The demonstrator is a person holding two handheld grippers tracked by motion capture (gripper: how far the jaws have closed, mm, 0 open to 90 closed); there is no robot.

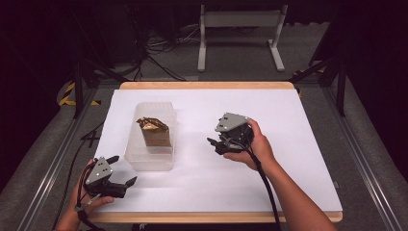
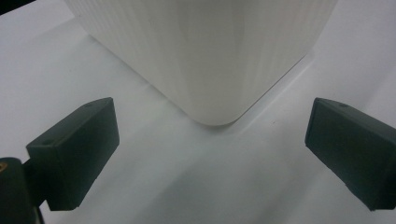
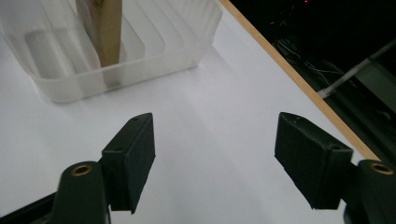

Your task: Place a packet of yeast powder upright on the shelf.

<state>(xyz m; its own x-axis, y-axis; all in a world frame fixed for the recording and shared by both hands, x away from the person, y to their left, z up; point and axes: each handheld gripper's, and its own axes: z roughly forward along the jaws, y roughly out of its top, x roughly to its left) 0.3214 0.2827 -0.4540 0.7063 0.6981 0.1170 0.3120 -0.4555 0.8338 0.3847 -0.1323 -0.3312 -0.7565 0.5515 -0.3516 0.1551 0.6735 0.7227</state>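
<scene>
As both tools, left tool [image 1: 121,171] and right tool [image 1: 215,143], stand apart and empty, we judge the light, crumpling brown paper bag [image 1: 155,132], upright in the clear ribbed plastic tub [image 1: 144,161], best pinched gently at its folded top.

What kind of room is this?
Probably a lab or recording workshop: a white-topped table with a wooden edge, tangled black cables on the grey floor, and a white metal stand behind.
</scene>
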